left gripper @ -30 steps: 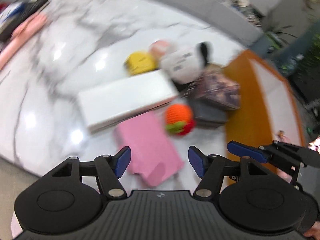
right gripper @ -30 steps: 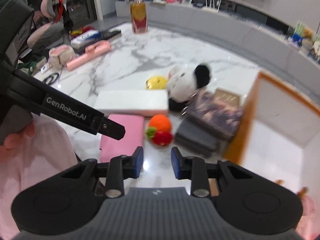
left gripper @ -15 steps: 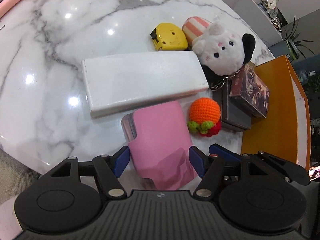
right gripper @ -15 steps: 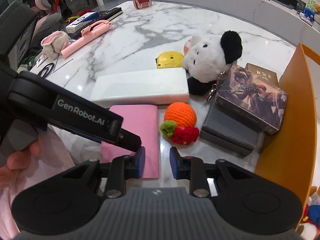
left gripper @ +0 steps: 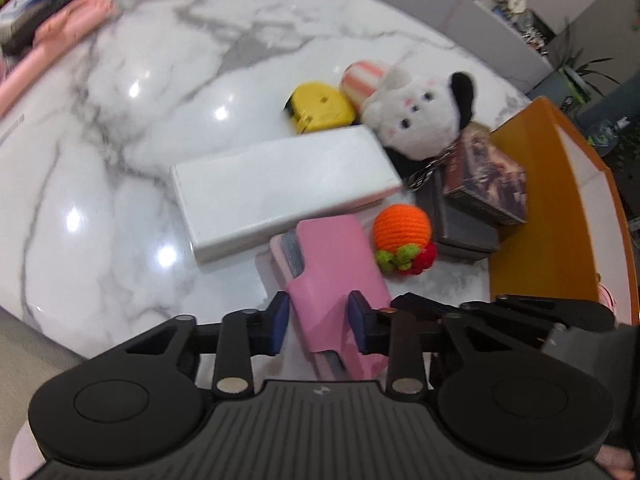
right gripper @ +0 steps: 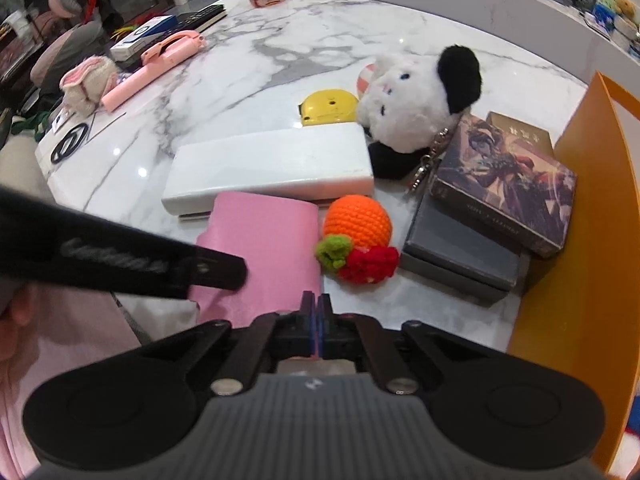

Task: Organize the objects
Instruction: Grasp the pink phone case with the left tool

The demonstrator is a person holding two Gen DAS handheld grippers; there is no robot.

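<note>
A pink wallet (left gripper: pixel 336 264) (right gripper: pixel 268 240) lies at the near edge of the marble table (left gripper: pixel 120 160). My left gripper (left gripper: pixel 319 320) straddles its near end. Its jaws are closing, and both blue pads press the wallet's sides. One of its black fingers (right gripper: pixel 224 272) crosses the wallet in the right wrist view. My right gripper (right gripper: pixel 317 306) is shut at the wallet's right near edge, with a pink sliver pinched between its pads. Its finger (left gripper: pixel 412 304) shows beside the wallet in the left wrist view.
Behind the wallet lie a long white box (left gripper: pixel 280 184), a yellow tape measure (left gripper: pixel 320 108) and a panda plush (left gripper: pixel 416 120). An orange crochet ball (right gripper: pixel 358 220), stacked boxes (right gripper: pixel 504 184) and an orange bin (right gripper: pixel 580 240) stand to the right. Pink items (right gripper: pixel 152 64) lie far left.
My left jaws have closed from wide apart onto the wallet's sides. My right gripper has come down to the wallet's edge and its jaws have shut.
</note>
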